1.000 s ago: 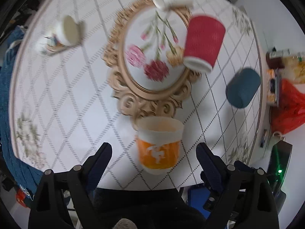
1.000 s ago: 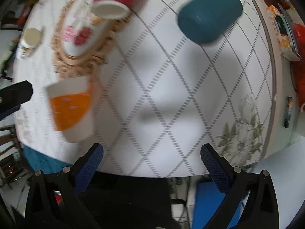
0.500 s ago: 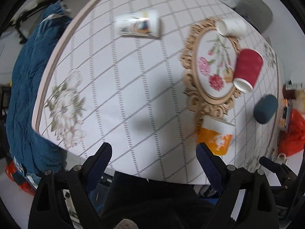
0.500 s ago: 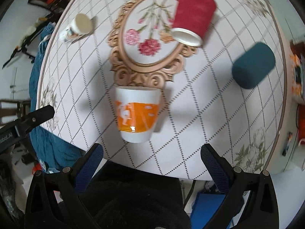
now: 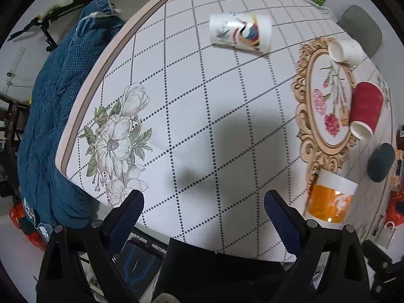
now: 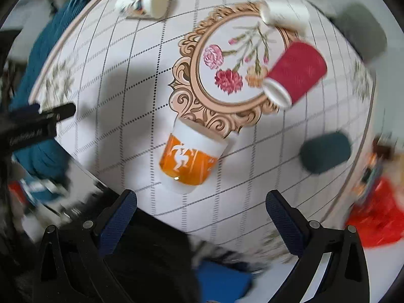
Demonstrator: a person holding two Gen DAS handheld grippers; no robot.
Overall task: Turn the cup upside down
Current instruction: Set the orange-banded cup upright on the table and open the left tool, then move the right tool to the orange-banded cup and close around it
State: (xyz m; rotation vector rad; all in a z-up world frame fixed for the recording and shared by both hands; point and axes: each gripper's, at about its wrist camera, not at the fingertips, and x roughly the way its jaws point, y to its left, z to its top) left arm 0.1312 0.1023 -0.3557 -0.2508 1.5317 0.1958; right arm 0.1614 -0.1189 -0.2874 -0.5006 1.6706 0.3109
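I see a round table (image 5: 227,96) under a white cloth with dotted diamond grid, printed flowers and a gold-framed floral medallion (image 6: 227,75). A blue quilted blanket (image 5: 53,116) lies off its left edge. The orange-and-white cup (image 6: 189,161) stands mouth-down near the medallion's near edge. Left gripper (image 5: 203,209) and right gripper (image 6: 200,208) are both released, holding nothing, above the table.
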